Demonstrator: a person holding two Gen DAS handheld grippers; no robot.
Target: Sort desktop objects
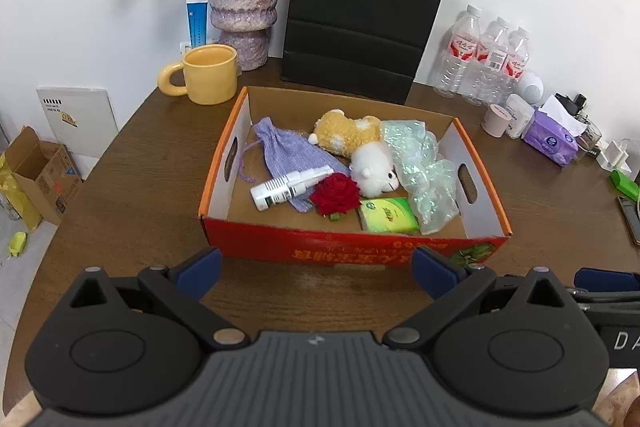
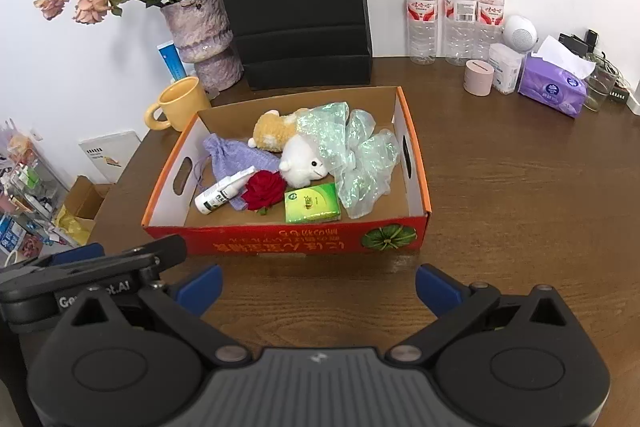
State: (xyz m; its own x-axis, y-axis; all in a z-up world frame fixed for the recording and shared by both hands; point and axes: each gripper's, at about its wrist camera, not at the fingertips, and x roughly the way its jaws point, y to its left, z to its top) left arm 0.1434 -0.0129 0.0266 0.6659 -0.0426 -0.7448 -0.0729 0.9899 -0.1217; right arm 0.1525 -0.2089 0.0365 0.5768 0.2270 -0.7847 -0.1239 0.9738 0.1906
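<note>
A red and orange cardboard box (image 1: 344, 251) (image 2: 280, 241) stands on the brown table. Inside lie a plush toy (image 1: 356, 143) (image 2: 288, 147), a purple pouch (image 1: 284, 151) (image 2: 236, 157), a white spray bottle (image 1: 288, 187) (image 2: 224, 191), a red rose (image 1: 336, 195) (image 2: 264, 191), a green packet (image 1: 388, 215) (image 2: 312, 205) and crumpled clear film (image 1: 424, 167) (image 2: 356, 159). My left gripper (image 1: 316, 271) is open and empty, just in front of the box. My right gripper (image 2: 318, 287) is open and empty, beside it to the right.
Behind the box stand a yellow mug (image 1: 208, 75) (image 2: 180, 105), a vase of dried roses (image 1: 244, 11) (image 2: 200, 31), a black paper bag (image 1: 360, 11) (image 2: 300, 7) and three water bottles (image 1: 484, 55) (image 2: 456, 15). A purple tissue pack (image 2: 552, 87) and small jars sit at the right.
</note>
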